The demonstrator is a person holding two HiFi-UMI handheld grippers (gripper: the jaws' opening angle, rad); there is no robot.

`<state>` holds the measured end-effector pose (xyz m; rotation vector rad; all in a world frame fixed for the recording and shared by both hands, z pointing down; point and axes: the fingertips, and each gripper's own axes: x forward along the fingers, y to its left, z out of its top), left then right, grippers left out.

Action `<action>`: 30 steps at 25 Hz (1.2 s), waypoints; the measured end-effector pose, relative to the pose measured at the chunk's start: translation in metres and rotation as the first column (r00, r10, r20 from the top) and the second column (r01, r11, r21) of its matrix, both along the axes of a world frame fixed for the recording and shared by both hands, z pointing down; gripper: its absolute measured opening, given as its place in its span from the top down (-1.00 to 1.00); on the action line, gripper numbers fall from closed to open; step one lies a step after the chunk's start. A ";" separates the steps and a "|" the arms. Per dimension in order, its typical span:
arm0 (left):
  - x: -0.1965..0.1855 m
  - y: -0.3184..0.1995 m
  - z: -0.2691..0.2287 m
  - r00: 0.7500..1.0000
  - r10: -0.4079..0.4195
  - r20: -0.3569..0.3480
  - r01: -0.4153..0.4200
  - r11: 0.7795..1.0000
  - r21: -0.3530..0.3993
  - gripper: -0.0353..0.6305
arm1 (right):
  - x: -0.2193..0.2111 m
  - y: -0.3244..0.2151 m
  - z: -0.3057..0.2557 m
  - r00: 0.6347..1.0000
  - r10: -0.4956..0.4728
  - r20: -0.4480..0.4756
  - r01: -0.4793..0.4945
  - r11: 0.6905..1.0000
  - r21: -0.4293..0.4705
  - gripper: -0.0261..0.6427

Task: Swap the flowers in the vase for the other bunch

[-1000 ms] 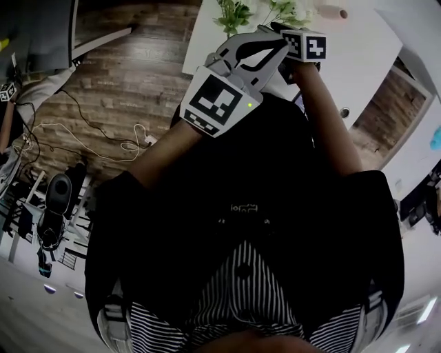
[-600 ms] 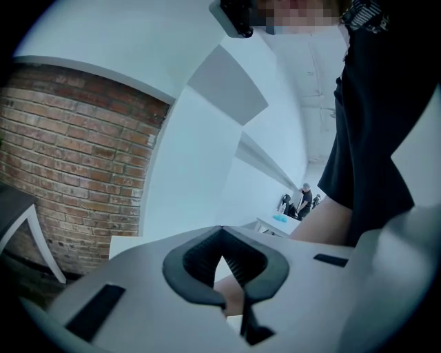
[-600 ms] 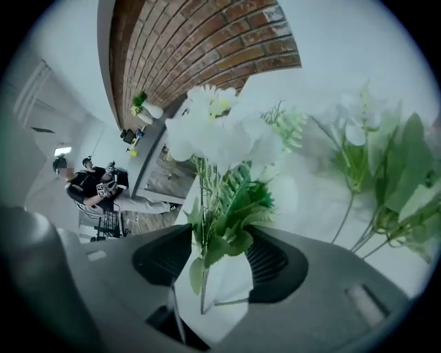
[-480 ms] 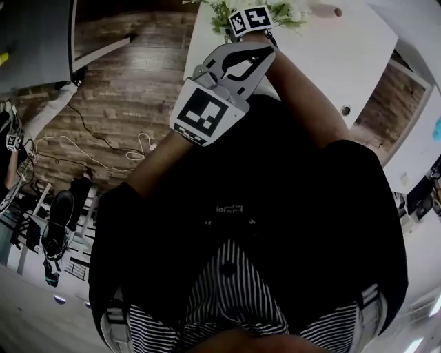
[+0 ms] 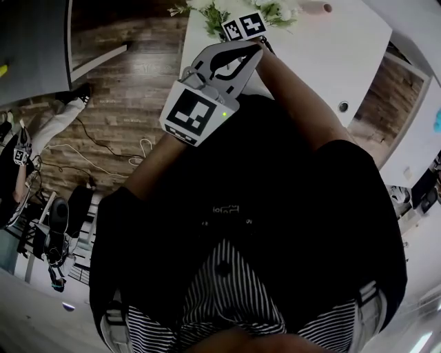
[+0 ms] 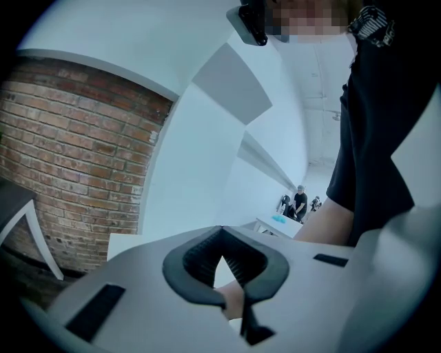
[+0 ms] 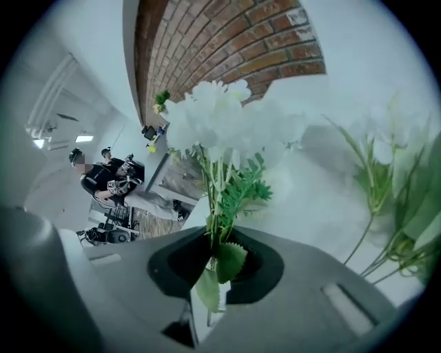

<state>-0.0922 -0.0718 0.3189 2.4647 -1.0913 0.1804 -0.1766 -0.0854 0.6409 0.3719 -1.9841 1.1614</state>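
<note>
A bunch of white flowers [image 7: 227, 117] with green leaves rises straight ahead in the right gripper view. Its thin stems [image 7: 217, 200] run down between the jaws of my right gripper [image 7: 210, 276], which are closing and pinch them. A second leafy bunch [image 7: 393, 200] lies on the white table to the right. In the head view only the right gripper's marker cube [image 5: 244, 27] shows, among the flowers [image 5: 207, 14] at the table's near edge. My left gripper [image 5: 256, 49] hangs just below it, shut with nothing in it. No vase is in view.
The white table [image 5: 324, 48] fills the top of the head view, with a wooden floor [image 5: 124, 89] to its left. A brick wall [image 7: 227, 41] stands behind the flowers. Cables and gear [image 5: 55, 227] lie on the floor at the left. My own body fills the head view's lower part.
My right gripper has moved away from my body, up the picture, in among the flowers at the table's edge. The left gripper has stayed close to where it was.
</note>
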 end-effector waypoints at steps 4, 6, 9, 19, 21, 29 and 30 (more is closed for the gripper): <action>0.015 -0.006 -0.006 0.999 0.036 -0.017 -0.036 0.999 0.020 0.88 | -0.004 -0.010 -0.085 0.993 0.044 0.111 -0.052 0.996 0.076 0.78; 0.024 -0.008 -0.009 0.998 0.053 -0.029 -0.052 0.998 0.026 0.87 | -0.001 -0.022 -0.152 0.976 0.089 0.198 -0.116 0.985 0.130 0.78; 0.038 -0.010 -0.009 0.995 0.090 -0.036 -0.089 0.996 0.028 0.88 | 0.040 -0.066 -0.175 0.940 0.142 0.311 -0.248 0.909 0.335 0.78; 0.083 -0.019 -0.006 0.980 0.196 -0.027 -0.195 0.981 0.005 0.88 | 0.207 -0.156 -0.279 0.852 0.266 0.451 -0.518 0.555 0.652 0.78; 0.089 -0.020 -0.006 0.978 0.207 -0.019 -0.207 0.978 0.000 0.87 | 0.234 -0.167 -0.283 0.840 0.292 0.458 -0.542 0.497 0.677 0.78; 0.108 -0.033 0.005 0.977 0.214 0.010 -0.213 0.976 -0.041 0.88 | 0.290 -0.209 -0.264 0.840 0.362 0.405 -0.530 0.380 0.758 0.77; 0.109 -0.036 0.007 0.977 0.213 0.013 -0.212 0.976 -0.045 0.88 | 0.289 -0.212 -0.262 0.841 0.363 0.401 -0.526 0.375 0.763 0.77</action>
